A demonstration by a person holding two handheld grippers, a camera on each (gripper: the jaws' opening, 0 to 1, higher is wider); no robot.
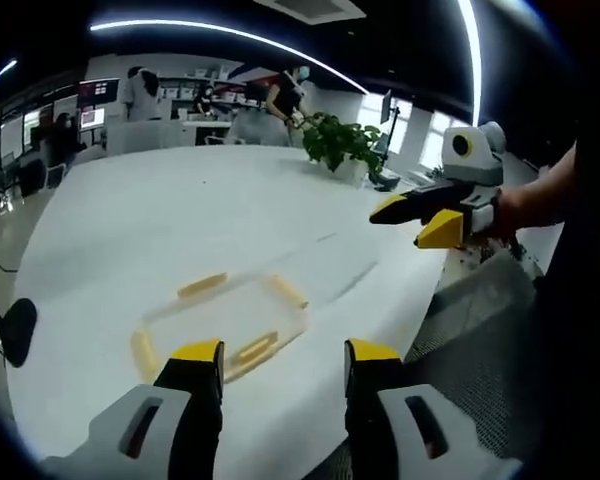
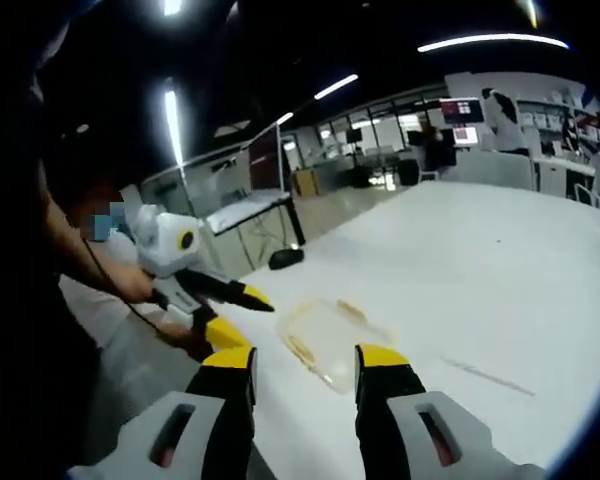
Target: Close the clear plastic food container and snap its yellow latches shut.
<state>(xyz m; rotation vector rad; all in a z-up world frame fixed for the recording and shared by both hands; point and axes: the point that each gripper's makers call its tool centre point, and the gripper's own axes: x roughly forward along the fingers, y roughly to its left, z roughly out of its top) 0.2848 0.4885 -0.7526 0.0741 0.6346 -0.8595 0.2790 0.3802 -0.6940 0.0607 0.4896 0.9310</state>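
A clear plastic food container (image 1: 223, 322) with yellow latches (image 1: 201, 285) lies flat near the edge of a white table (image 1: 160, 220). The left gripper (image 1: 283, 362) and right gripper (image 2: 305, 367) hover above that edge, jaws spread, holding nothing. A potted plant (image 1: 341, 143) stands at the table's far edge.

This is an open-plan office. A large white oval worktop (image 1: 180, 230) fills the near ground, with long strip ceiling lights (image 1: 230, 35) overhead. Far across the room stand white desks (image 1: 160, 135), wall-mounted screens (image 2: 460, 110) and glass partitions (image 2: 220, 185). People (image 1: 285, 95) stand among the far desks, and a leafy green potted plant (image 1: 340, 142) sits at the worktop's far edge.
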